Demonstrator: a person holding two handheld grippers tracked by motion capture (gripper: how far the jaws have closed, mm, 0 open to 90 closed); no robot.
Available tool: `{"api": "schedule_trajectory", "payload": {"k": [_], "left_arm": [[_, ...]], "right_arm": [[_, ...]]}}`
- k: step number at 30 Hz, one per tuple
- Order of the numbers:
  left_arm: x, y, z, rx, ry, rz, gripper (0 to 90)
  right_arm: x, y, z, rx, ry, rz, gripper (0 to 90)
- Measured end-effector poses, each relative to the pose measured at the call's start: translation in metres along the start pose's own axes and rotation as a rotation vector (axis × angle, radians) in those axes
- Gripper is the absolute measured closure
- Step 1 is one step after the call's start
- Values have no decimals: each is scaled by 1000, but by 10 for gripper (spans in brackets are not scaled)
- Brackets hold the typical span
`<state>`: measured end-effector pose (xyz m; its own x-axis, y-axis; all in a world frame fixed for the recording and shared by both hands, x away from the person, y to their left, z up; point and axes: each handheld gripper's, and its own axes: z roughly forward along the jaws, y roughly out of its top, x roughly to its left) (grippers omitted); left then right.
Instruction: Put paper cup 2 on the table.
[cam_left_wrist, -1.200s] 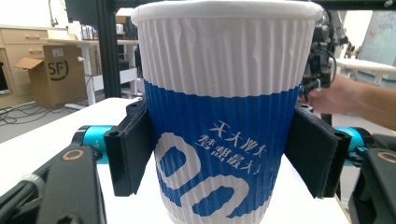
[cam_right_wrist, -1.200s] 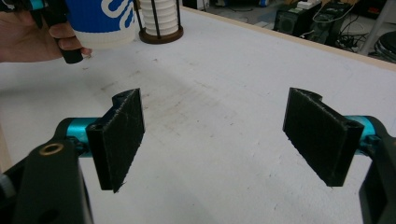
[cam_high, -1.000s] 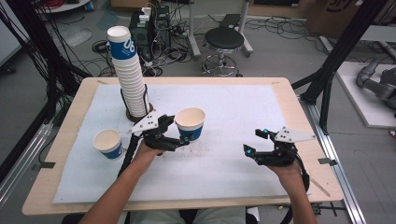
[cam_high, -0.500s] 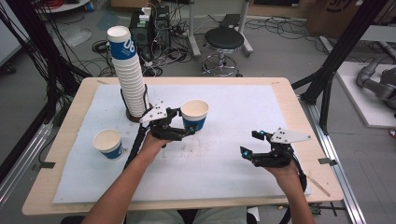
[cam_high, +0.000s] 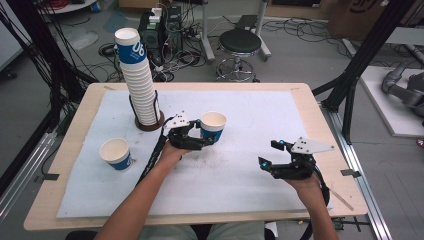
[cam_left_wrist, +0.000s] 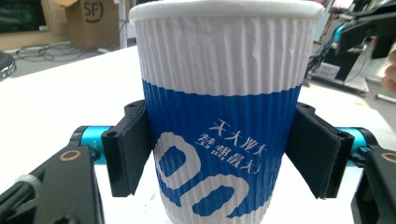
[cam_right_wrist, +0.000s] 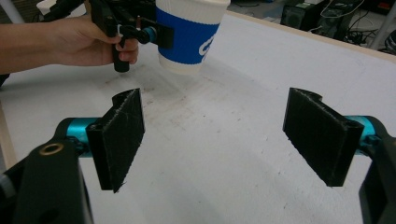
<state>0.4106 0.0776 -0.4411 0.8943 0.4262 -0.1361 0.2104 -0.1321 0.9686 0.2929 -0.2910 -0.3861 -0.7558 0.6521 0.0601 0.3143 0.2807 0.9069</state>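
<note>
A white and blue ribbed paper cup (cam_high: 213, 125) hangs upright just above the white mat, with my left gripper (cam_high: 206, 137) shut on its lower half. In the left gripper view the cup (cam_left_wrist: 224, 70) sits between both black pads (cam_left_wrist: 128, 154), which press on its sides. My right gripper (cam_high: 269, 154) stands open over the mat at the right, nothing between its jaws. The right gripper view looks past that open gripper (cam_right_wrist: 217, 140) to the held cup (cam_right_wrist: 187, 37) and the left hand beyond.
A tall stack of the same cups (cam_high: 137, 75) stands in a round holder (cam_high: 149, 125) at the back left. A single cup (cam_high: 116, 153) stands on the mat (cam_high: 260, 115) at the left. The table's wooden edge (cam_high: 320, 120) runs along the right.
My left gripper has carried the cup a little to the right and away from the person. The right gripper has hardly moved and stays open.
</note>
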Motion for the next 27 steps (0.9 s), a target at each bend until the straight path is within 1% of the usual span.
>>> {"api": "schedule_trajectory", "payload": {"k": [2,5,8,9,10,11,13,14,18,20,22,24,25,27], "left_arm": [[1,-2,2,24,15,5,271],[2,-6,5,64,33,2,271],[1,-9,7,119,52,14,271],[1,-8,8,124,58,22,271],[0,-8,9,129,67,19,271],[0,-8,9,144,73,20,271],[-3,-7,10,174,89,36,269],[-4,-6,9,187,95,32,269],[-8,-3,3,253,112,62,265],[-10,-3,0,273,120,77,264],[-12,-4,-3,288,125,89,263],[-13,-6,-6,290,131,88,261],[-13,-7,-7,296,132,95,259],[-14,-8,-8,293,138,91,257]], "right_arm": [[0,0,0,-2,4,-2,213],[1,0,0,-3,5,-3,213],[1,0,0,-4,6,-4,213],[1,0,0,-4,5,-5,213],[1,0,0,-3,5,-4,213],[1,0,0,-1,6,-2,213],[1,0,0,0,5,2,213],[1,0,0,0,5,2,213],[0,-1,-1,-1,0,-5,213],[1,-2,-1,4,2,8,213],[0,-3,-1,6,2,4,213],[1,-3,-1,5,1,3,213],[1,-3,-1,7,2,3,213],[2,-3,-1,8,2,3,213]]}}
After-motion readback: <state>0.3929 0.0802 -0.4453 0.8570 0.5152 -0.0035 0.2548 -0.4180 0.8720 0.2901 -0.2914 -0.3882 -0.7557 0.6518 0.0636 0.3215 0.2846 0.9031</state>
